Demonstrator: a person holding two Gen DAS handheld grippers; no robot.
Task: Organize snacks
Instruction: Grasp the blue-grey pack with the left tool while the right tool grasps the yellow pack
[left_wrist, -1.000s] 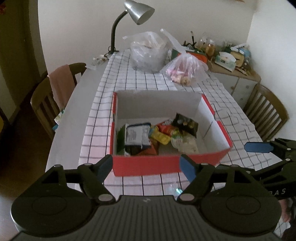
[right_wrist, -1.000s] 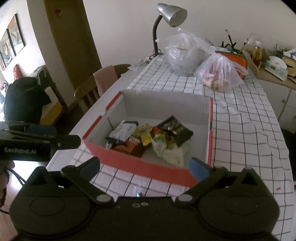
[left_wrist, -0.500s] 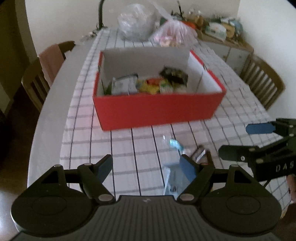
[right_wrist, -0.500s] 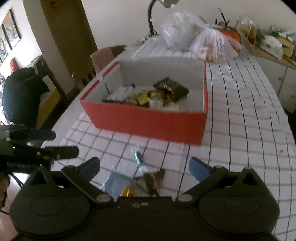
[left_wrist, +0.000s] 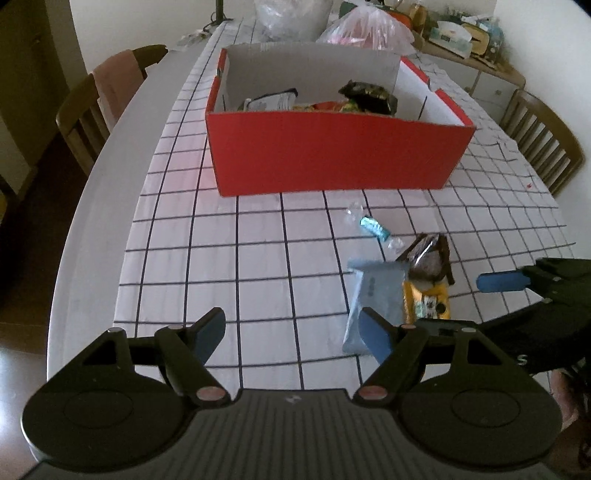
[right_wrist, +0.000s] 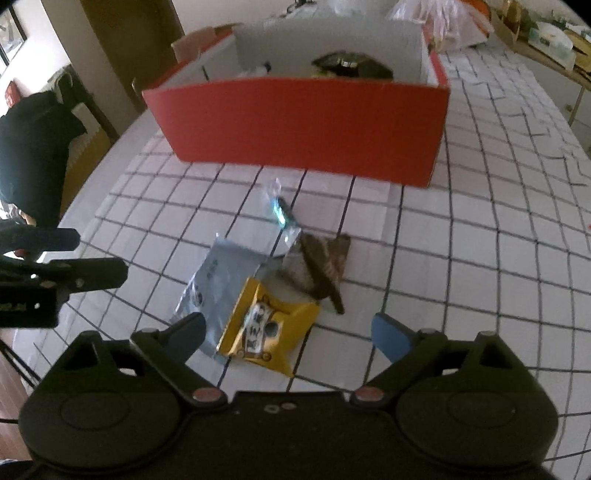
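A red cardboard box (left_wrist: 332, 155) (right_wrist: 295, 125) stands on the checked tablecloth and holds several snack packets. In front of it lie loose snacks: a teal wrapped candy (left_wrist: 375, 227) (right_wrist: 282, 216), a brown packet (left_wrist: 430, 254) (right_wrist: 317, 266), a pale blue packet (left_wrist: 376, 291) (right_wrist: 221, 277) and a yellow packet (left_wrist: 424, 304) (right_wrist: 269, 328). My left gripper (left_wrist: 291, 330) is open over bare cloth, the pale blue packet beside its right finger. My right gripper (right_wrist: 290, 332) hangs low over the yellow packet. Its jaws are closing, and the pads are still clear of the packet.
Wooden chairs stand at the left (left_wrist: 92, 107) and right (left_wrist: 543, 140) of the table. Plastic bags (left_wrist: 365, 29) sit behind the box. A cluttered sideboard (left_wrist: 465, 40) lines the far right wall. The table's rounded edge (left_wrist: 74, 229) runs along the left.
Both grippers have come down and back from above the box to the cloth in front of it. The loose snacks have come into view. The right jaws have narrowed slightly.
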